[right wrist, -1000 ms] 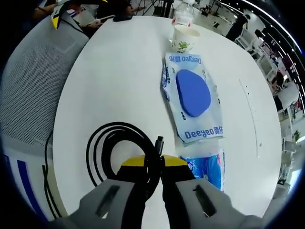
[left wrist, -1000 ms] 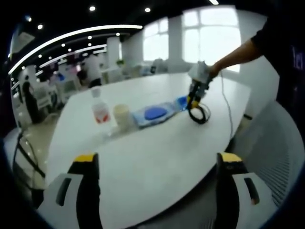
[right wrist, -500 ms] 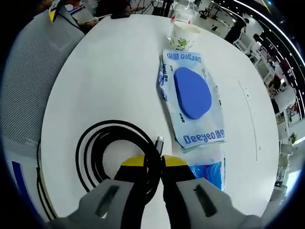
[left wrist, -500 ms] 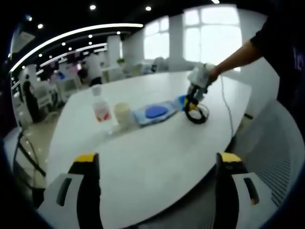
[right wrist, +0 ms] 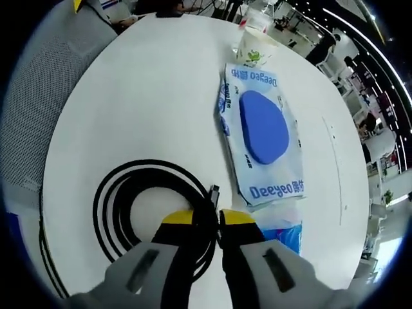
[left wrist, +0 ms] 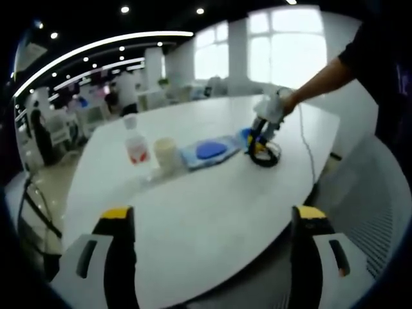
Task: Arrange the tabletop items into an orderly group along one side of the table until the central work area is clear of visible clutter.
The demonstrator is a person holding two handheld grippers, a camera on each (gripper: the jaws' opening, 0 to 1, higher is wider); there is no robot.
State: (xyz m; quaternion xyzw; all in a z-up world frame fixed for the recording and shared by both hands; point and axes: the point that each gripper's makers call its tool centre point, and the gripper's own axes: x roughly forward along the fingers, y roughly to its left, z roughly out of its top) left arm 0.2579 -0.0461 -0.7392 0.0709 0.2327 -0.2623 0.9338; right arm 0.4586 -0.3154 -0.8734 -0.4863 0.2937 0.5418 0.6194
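Note:
My right gripper [right wrist: 207, 222] is shut on a coiled black cable [right wrist: 151, 168] that lies on the white table [right wrist: 141, 90]. Just right of the coil lie a white wipes pack with a blue lid [right wrist: 261, 135] and a small blue packet [right wrist: 281, 235]. Beyond the pack stand a paper cup [right wrist: 256, 49] and a bottle [right wrist: 258, 21]. In the left gripper view my left gripper [left wrist: 212, 215] hangs open over the table's near edge, holding nothing. That view has the bottle [left wrist: 134, 145], cup [left wrist: 164, 154], wipes pack [left wrist: 209, 151], cable [left wrist: 265, 158] and right gripper [left wrist: 262, 134] in a row.
A grey mesh chair [right wrist: 38, 96] stands against the table's edge beside the coil, and another chair [left wrist: 373, 193] is at the right of the left gripper view. A thin cord [left wrist: 308, 145] runs from the right gripper over the table [left wrist: 212, 212]. People and desks fill the background.
The right gripper has carried the cable coil a little closer to the wipes pack. The left gripper has stayed still and open.

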